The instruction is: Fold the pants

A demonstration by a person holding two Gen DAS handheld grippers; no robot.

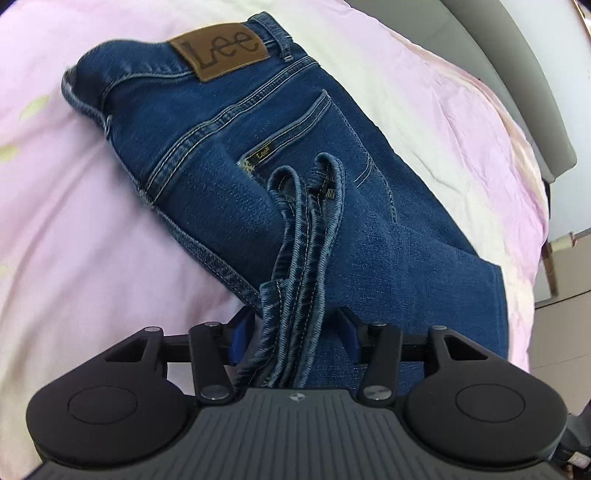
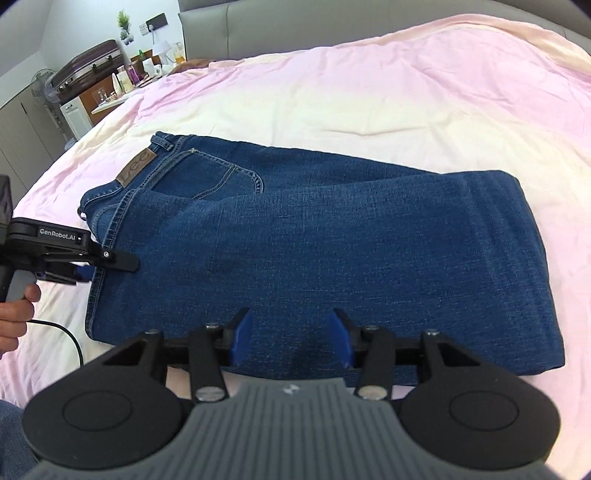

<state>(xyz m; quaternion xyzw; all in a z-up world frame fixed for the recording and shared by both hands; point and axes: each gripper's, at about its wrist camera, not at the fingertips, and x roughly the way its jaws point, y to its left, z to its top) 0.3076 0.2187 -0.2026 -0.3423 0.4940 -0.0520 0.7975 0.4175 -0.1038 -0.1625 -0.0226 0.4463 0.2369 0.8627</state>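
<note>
Blue Lee jeans (image 2: 314,240) lie folded on a pink bed sheet (image 2: 332,92), waistband with brown patch (image 2: 135,167) at the left. My left gripper (image 1: 293,332) stands open with the bunched leg hems (image 1: 306,229) lying loose between its blue pads (image 1: 236,339). It shows at the left in the right wrist view (image 2: 110,260), at the hem edge of the folded top layer. My right gripper (image 2: 291,339) is open and empty, over the near edge of the jeans.
A grey headboard (image 2: 332,26) runs along the far side of the bed. A cluttered side table (image 2: 122,81) with a suitcase (image 2: 88,68) and a fan stands at the back left. A person's hand (image 2: 16,310) holds the left gripper's handle.
</note>
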